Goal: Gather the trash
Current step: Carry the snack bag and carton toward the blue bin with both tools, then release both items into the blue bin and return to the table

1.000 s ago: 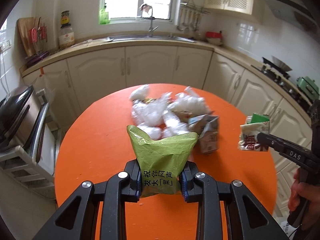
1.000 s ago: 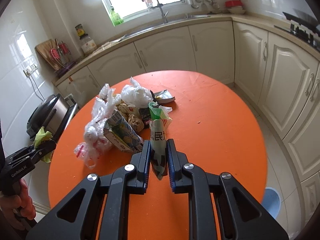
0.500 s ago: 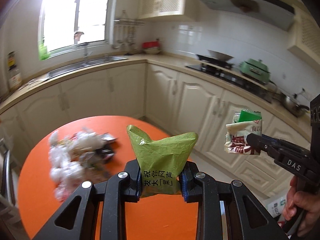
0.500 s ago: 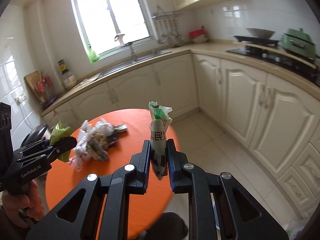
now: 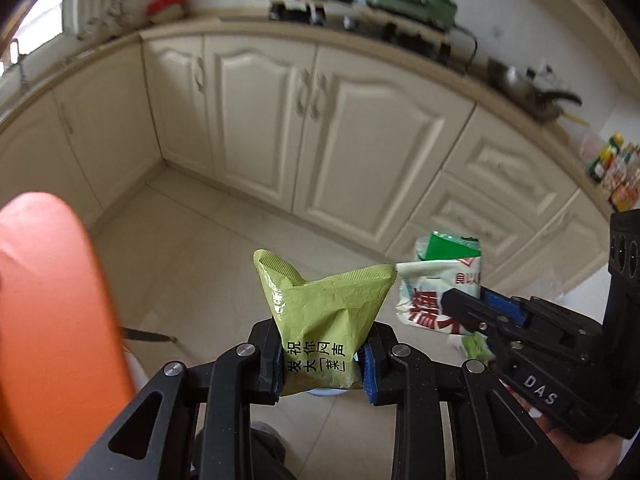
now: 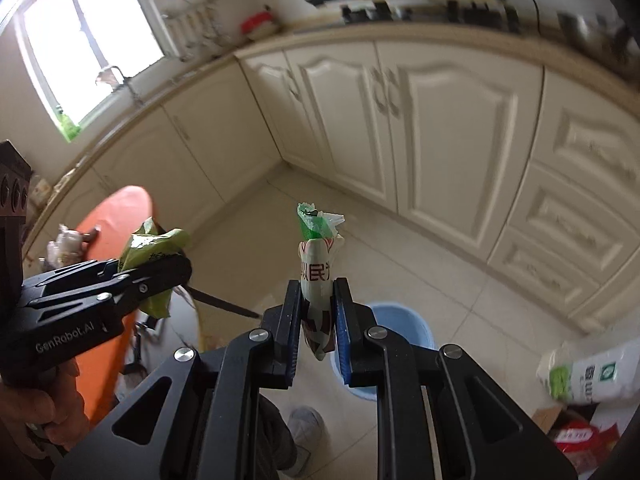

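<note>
- The green snack packet [image 5: 320, 320] is pinched at its lower half between the blue pads of the left gripper [image 5: 323, 360]; its crimped, torn-open top stands clear above the fingertips, and its bottom edge is hidden behind the black fingers.
- The white wrapper with red print and a green torn top [image 6: 318, 272] is squeezed thin between the right gripper [image 6: 318, 328] pads – its lower tip hangs just below them, the green shred sticks up above.
- In the left wrist view the same white wrapper [image 5: 438, 292] shows broadside, just right of the green packet; its lower corner is covered by the right gripper's finger [image 5: 476, 316].
- In the right wrist view the green packet [image 6: 154, 256] is crumpled behind the left gripper's arm, only partly seen.
- A pale blue bin [image 6: 400, 320] stands on the tiled floor straight beyond the right gripper, its near rim hidden by the fingers; in the left view only a pale sliver shows under the packet.
- The orange table [image 5: 52, 320] is cut off at the left edge; a little leftover trash [image 6: 66, 240] near its far edge is blurred.
- A hand [image 6: 36, 412] grips the left handle, half out of frame.
- Cream cabinets [image 5: 320, 128] and the stove are smeared by motion blur; a white sack [image 6: 592, 372] lies at the right, its print unreadable.
</note>
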Demonstrator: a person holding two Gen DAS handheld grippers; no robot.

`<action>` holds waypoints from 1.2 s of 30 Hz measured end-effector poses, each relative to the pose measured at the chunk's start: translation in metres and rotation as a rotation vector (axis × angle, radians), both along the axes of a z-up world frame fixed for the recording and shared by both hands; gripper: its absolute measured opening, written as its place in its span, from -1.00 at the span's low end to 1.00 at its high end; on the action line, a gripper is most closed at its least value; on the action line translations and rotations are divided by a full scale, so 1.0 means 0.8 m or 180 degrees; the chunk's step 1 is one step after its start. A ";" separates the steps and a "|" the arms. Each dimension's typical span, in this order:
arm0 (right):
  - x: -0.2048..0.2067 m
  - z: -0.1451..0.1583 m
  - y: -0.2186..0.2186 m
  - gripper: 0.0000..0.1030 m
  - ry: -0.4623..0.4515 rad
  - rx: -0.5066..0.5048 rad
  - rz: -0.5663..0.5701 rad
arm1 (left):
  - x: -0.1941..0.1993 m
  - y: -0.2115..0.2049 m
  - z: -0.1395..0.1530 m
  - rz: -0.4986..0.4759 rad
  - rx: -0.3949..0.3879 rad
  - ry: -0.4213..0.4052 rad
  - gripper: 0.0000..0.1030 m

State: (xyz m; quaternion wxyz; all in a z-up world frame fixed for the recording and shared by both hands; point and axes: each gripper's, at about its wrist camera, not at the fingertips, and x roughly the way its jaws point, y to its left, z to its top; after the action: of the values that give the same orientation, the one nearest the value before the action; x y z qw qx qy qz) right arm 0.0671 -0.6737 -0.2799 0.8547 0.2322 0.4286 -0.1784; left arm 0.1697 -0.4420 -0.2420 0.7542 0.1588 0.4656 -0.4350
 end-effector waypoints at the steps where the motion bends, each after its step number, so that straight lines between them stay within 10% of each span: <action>1: 0.000 -0.017 -0.011 -0.71 0.0086 0.0024 -0.0037 | 0.009 -0.017 -0.024 -0.0052 0.0090 0.0093 -0.50; 10: 0.012 -0.136 -0.074 -0.64 0.0469 0.0467 -0.0275 | 0.104 -0.157 -0.171 -0.0178 0.0626 0.0524 -0.45; 14: 0.009 -0.163 -0.090 -0.59 0.0564 0.0567 -0.0396 | 0.137 -0.189 -0.196 -0.0206 0.0752 0.0521 0.20; 22: -0.017 -0.163 -0.106 0.91 0.0504 0.0522 -0.0804 | 0.184 -0.199 -0.173 -0.0046 0.0703 0.0262 0.80; 36: -0.020 -0.077 -0.064 1.00 0.0298 0.0237 -0.0884 | 0.220 -0.163 -0.074 0.0162 0.0455 -0.0202 0.88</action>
State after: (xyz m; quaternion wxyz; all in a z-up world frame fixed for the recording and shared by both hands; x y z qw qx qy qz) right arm 0.0512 -0.7253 -0.3417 0.7917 0.3122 0.4380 -0.2896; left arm 0.3456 -0.5722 -0.3009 0.7661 0.2141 0.4752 -0.3761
